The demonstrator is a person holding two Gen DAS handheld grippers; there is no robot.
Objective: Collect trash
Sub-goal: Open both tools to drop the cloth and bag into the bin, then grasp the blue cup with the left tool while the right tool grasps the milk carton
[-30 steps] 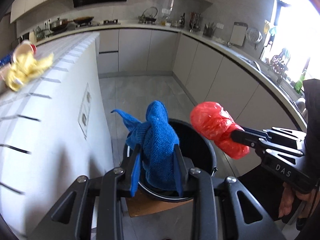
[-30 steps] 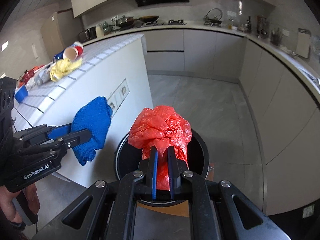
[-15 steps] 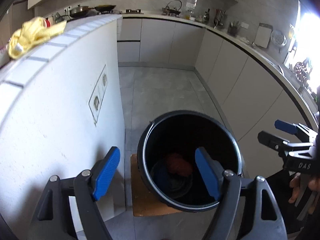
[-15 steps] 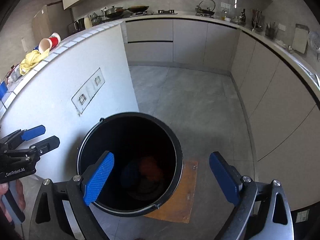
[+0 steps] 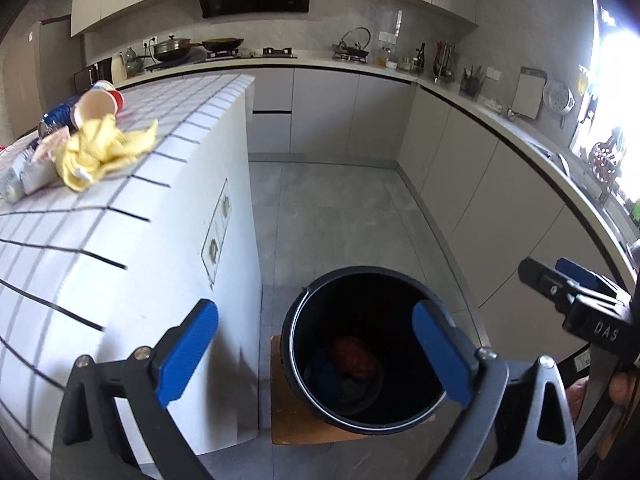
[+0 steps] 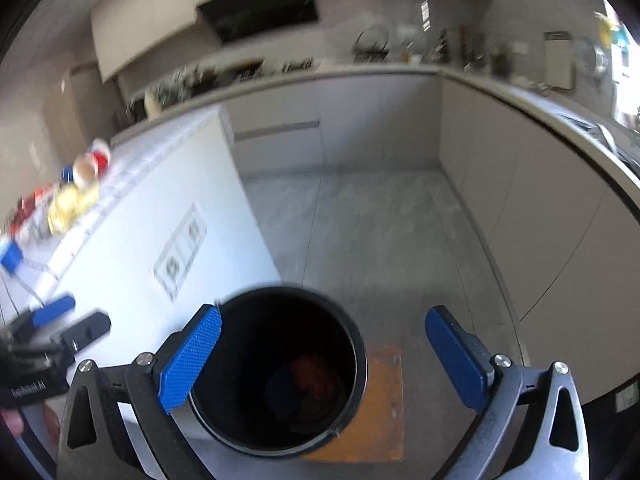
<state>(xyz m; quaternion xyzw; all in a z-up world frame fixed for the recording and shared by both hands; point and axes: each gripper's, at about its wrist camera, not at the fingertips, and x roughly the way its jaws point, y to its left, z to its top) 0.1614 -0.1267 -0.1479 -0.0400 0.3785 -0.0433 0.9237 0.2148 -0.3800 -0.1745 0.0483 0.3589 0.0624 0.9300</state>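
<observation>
Two grippers hang over a black bin [image 5: 360, 352] standing on a brown board [image 6: 380, 408] on the grey floor, beside a white tiled counter [image 5: 120, 248]. The left gripper [image 5: 316, 352] has just been opening; its blue pads stand wide apart with nothing between them. The right gripper [image 6: 324, 356] has likewise just been opening and is spread fully, holding nothing. Inside the bin lie a red bag [image 5: 354, 356] and a blue cloth [image 5: 326, 380], dim at the bottom. On the counter top remain a yellow crumpled wrapper [image 5: 100, 152], a paper cup [image 5: 98, 104] on its side and a blue can [image 5: 56, 118].
</observation>
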